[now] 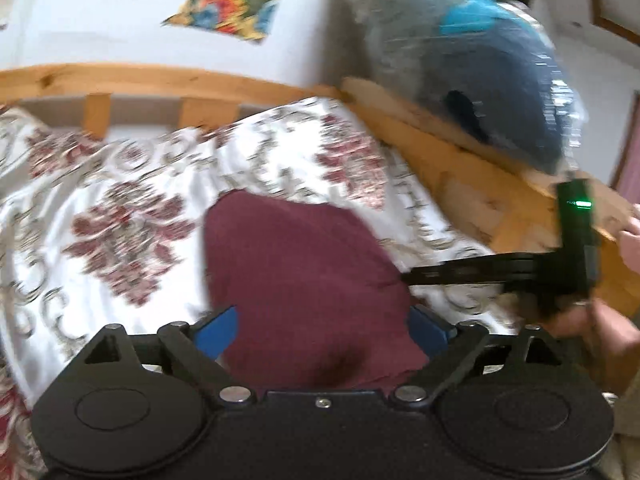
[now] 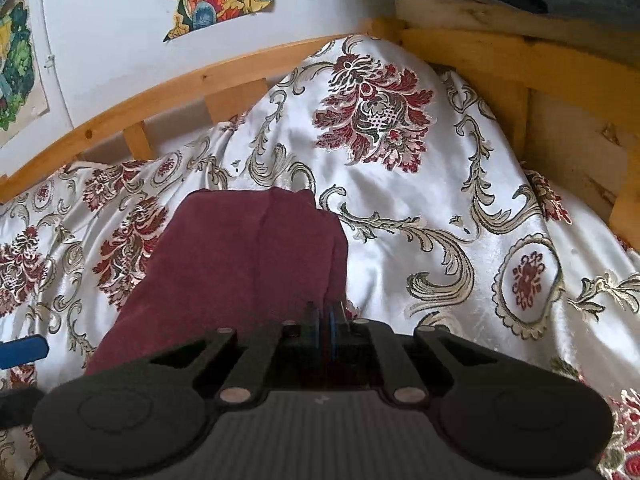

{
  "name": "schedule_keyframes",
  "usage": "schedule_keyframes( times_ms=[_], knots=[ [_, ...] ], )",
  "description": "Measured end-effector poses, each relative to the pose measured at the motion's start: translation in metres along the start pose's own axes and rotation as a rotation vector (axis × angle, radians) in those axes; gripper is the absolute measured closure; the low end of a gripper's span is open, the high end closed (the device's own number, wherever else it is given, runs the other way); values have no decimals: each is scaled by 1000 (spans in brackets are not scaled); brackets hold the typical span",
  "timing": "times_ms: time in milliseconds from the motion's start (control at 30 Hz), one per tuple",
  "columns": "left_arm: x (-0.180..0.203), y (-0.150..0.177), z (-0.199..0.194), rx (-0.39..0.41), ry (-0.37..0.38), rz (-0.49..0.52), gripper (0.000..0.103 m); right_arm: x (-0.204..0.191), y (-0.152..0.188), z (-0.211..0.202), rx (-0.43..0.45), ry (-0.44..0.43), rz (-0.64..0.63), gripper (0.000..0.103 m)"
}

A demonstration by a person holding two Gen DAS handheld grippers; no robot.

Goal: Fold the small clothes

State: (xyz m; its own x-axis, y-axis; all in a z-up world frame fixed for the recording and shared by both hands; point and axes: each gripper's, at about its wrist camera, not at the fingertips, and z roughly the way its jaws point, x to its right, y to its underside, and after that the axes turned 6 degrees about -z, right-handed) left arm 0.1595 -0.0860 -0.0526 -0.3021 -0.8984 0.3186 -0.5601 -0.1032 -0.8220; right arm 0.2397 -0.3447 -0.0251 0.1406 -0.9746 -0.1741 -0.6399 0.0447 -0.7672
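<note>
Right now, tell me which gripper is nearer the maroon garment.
Right. The right gripper is shut on the maroon garment at its edge; the left gripper is open, its fingers straddling the cloth without pinching it.

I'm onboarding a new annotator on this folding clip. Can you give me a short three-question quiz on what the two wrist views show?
1. True or false: the right gripper has its jaws wide apart.
2. Multiple choice: the maroon garment lies on A) a bare wooden floor, B) a white floral bedspread, C) a metal tray.
3. Fill in: in the left wrist view, the left gripper has its blue fingers on either side of the ____.

Key
1. False: the jaws are closed together on an edge of the maroon garment.
2. B.
3. Maroon garment; the left jaws stand open around it.
</note>
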Motion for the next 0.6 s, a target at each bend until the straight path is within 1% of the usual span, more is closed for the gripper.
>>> schedule_keyframes(
  times_ms=[67, 100, 133, 167, 200, 233, 300, 400, 433, 467, 533, 600],
  knots=[
    [-6, -1, 0, -10, -51, -10, 9, -1, 1, -3, -7, -12, -17, 92],
    [-8, -4, 0, -12, -74, -12, 7, -2, 1, -4, -12, -14, -26, 87],
    [-12, -6, -2, -14, -104, -23, 4, -4, 1, -6, -15, -13, -30, 75],
    [-15, -8, -4, -16, -129, -39, 3, -5, 2, -8, -19, -14, -22, 66],
    [-21, -10, -6, -16, -138, -56, 1, -5, 3, -11, -25, -20, 2, 51],
    [-25, -10, -10, -16, -145, -76, 1, -5, 4, -13, -29, -28, 23, 44],
    [-33, -10, -15, -18, -150, -117, 1, -5, 6, -18, -33, -46, 60, 41],
    [-45, -7, -14, -29, -161, -157, 1, -6, 6, -24, -13, -16, 87, 35],
    [-47, -5, -13, -33, -169, -168, 1, -6, 6, -27, -4, -15, 97, 31],
    [-48, -5, -11, -38, -174, -178, 1, -6, 8, -31, 9, -14, 116, 29],
    [-48, -3, -7, -44, -159, -175, 1, -2, 13, -38, 22, -14, 154, 23],
    [-46, 1, -3, -47, -151, -150, 1, 0, 18, -41, 15, -25, 176, 19]
  ],
)
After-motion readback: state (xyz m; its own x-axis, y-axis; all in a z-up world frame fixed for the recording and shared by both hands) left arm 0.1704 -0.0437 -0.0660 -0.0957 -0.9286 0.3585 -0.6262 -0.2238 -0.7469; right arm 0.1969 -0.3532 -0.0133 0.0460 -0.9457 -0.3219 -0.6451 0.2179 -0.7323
